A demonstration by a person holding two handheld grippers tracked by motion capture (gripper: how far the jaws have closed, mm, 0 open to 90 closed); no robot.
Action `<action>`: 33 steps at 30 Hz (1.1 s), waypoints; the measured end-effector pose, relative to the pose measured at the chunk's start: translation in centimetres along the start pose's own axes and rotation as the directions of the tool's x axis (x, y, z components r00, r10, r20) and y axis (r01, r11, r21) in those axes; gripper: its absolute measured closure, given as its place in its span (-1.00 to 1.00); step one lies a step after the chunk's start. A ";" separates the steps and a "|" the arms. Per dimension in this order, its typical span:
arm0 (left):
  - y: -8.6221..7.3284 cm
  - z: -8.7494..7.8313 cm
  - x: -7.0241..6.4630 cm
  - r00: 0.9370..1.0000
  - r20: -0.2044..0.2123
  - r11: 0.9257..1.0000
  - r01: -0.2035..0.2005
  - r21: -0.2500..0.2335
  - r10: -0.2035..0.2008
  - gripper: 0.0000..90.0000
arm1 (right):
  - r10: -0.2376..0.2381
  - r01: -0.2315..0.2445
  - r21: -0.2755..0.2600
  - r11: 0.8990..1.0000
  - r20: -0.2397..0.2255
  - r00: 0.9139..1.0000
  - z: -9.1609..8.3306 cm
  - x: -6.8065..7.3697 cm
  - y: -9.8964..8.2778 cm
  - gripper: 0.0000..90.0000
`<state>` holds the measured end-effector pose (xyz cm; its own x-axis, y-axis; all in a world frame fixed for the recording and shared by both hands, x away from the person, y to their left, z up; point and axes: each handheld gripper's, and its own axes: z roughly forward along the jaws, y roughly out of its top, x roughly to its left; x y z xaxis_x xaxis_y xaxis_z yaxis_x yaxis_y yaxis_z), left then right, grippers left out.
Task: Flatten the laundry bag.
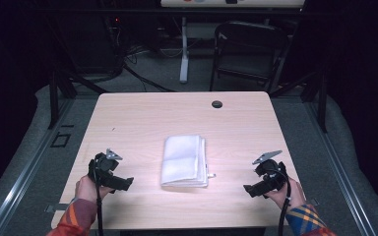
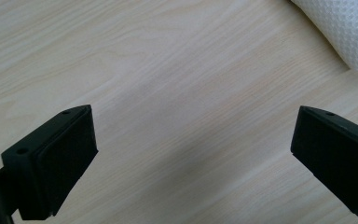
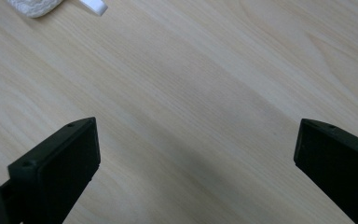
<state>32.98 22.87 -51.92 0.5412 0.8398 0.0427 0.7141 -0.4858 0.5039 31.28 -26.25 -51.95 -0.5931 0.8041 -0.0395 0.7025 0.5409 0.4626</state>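
A: In the middle of the table lies the towel, folded and flat. The left gripper sits at the towel's eight o'clock. The right gripper sits at four o'clock.

B: Are they holding it?

A: No. Both have their jaws wide apart, with just bare wood between them. Neither touches the towel.

B: What could go wrong?

A: I think a jaw could catch just the top layer. Then the towel would flop open. A hard push could also slide it away.
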 end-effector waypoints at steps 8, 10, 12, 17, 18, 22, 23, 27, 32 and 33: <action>0.5 -0.2 -0.3 0.999 0.038 0.999 -0.008 -0.031 0.009 -1.00 | -0.005 0.005 -0.003 1.000 -0.008 1.000 0.1 0.1 0.1 -0.99; 0.8 -0.1 -0.5 0.999 0.041 0.999 -0.019 -0.035 0.020 -1.00 | -0.007 0.007 0.000 1.000 -0.019 1.000 0.2 0.1 0.1 -0.99; 1.1 -0.1 -0.8 0.998 0.049 0.998 -0.025 -0.053 0.028 -1.00 | -0.015 0.015 0.006 1.000 -0.016 1.000 0.2 0.1 0.2 -0.99; 2.1 -0.1 -1.5 0.997 0.060 0.996 -0.051 -0.078 0.055 -1.00 | -0.012 0.012 -0.007 1.000 -0.035 0.999 0.2 0.1 0.4 -0.99; 2.5 0.0 -2.0 0.995 0.077 0.994 -0.061 -0.086 0.068 -1.00 | -0.018 0.018 0.003 1.000 -0.038 0.999 0.3 0.2 0.5 -0.98; 3.5 0.1 -3.1 0.988 0.106 0.990 -0.101 -0.094 0.111 -1.00 | -0.020 0.020 0.007 1.000 -0.040 0.999 0.6 0.0 0.7 -0.97; 3.7 0.1 -3.4 0.986 0.114 0.989 -0.114 -0.096 0.125 -1.00 | -0.018 0.018 0.005 1.000 -0.047 0.999 0.7 0.0 0.7 -0.97; 4.4 0.5 -4.1 0.979 0.132 0.985 -0.143 -0.098 0.155 -1.00 | -0.020 0.021 0.017 1.000 -0.056 0.998 0.8 0.1 0.8 -0.96; 5.0 0.9 -4.7 0.973 0.149 0.981 -0.162 -0.107 0.176 -1.00 | -0.021 0.023 0.019 1.000 -0.067 0.998 1.0 0.3 0.9 -0.96; 5.2 0.9 -4.8 0.972 0.150 0.980 -0.166 -0.108 0.181 -1.00 | -0.019 0.021 0.019 1.000 -0.067 0.998 1.1 0.4 0.9 -0.96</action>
<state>34.45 16.08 -50.31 0.7219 0.6920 0.0039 0.5622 -0.5898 0.5797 32.12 -25.21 -52.50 -0.6314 0.7754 0.0107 0.6975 0.5619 0.4447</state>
